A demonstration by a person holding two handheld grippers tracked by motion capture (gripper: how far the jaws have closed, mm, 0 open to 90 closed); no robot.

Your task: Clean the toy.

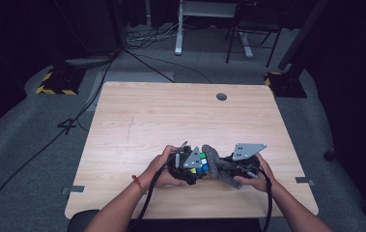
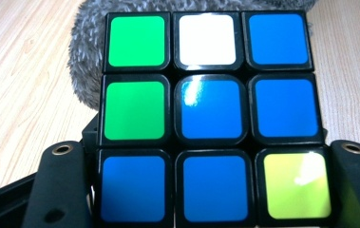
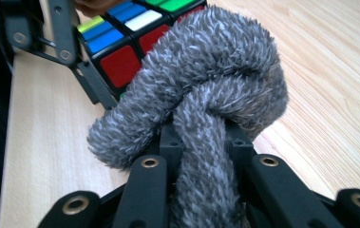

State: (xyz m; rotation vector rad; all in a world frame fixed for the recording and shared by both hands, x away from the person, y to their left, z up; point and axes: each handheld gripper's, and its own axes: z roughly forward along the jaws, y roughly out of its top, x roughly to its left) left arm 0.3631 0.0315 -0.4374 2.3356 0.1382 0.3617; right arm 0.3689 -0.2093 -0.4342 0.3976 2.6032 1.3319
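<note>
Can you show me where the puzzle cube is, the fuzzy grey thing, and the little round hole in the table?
puzzle cube (image 2: pixel 211 114): left gripper view, its blue centre sticker.
fuzzy grey thing (image 3: pixel 215 61): right gripper view, top of its looped bend.
round hole (image 1: pixel 221 96): high view, its middle, near the table's far edge.

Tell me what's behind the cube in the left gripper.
A grey fuzzy cloth shows behind the cube, held by the right gripper. Whether they touch is hidden by the cube.

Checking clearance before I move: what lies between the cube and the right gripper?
The grey fuzzy loop. In the right gripper view it rises from the right gripper, clamped there, and its knotted end presses against the cube.
</note>
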